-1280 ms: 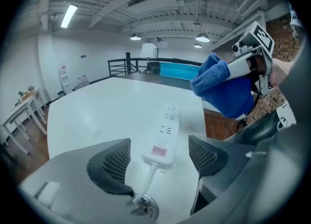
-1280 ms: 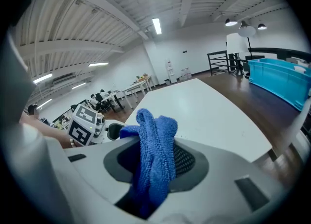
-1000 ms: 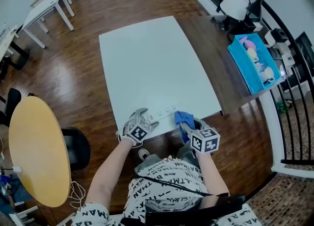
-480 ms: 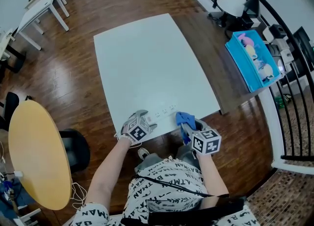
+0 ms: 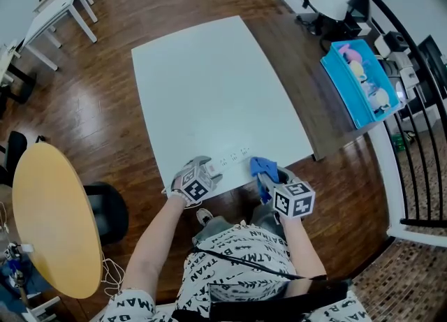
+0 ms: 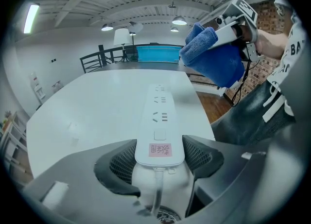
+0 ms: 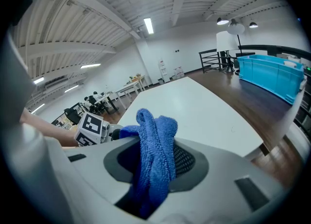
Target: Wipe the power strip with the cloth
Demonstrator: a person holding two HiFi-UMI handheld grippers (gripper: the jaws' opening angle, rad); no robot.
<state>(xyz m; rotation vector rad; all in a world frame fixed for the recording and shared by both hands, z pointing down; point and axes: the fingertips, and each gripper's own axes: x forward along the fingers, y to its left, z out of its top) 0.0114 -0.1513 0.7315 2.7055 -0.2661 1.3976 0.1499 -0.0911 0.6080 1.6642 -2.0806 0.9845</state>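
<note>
A white power strip [image 5: 234, 154] lies along the near edge of the white table [image 5: 209, 83]. Its cord end [image 6: 159, 140] sits between the jaws of my left gripper [image 5: 209, 169], which are closing; the pads stand close on either side of it. My right gripper [image 5: 269, 177] hovers just right of the strip, shut on a bunched blue cloth [image 5: 262, 167]. In the right gripper view the cloth [image 7: 155, 155] fills the jaws and sticks up above them. From the left gripper view the cloth [image 6: 214, 55] hangs above and to the right of the strip's far end.
A blue bin [image 5: 363, 83] with toys stands on a darker table to the right. A round wooden table [image 5: 49, 216] is at my left, with a black railing [image 5: 419, 146] at the right. My legs are just under the table's near edge.
The left gripper's jaws have drawn in around the strip's near end. The right gripper with the cloth has barely shifted; the head view has moved slightly.
</note>
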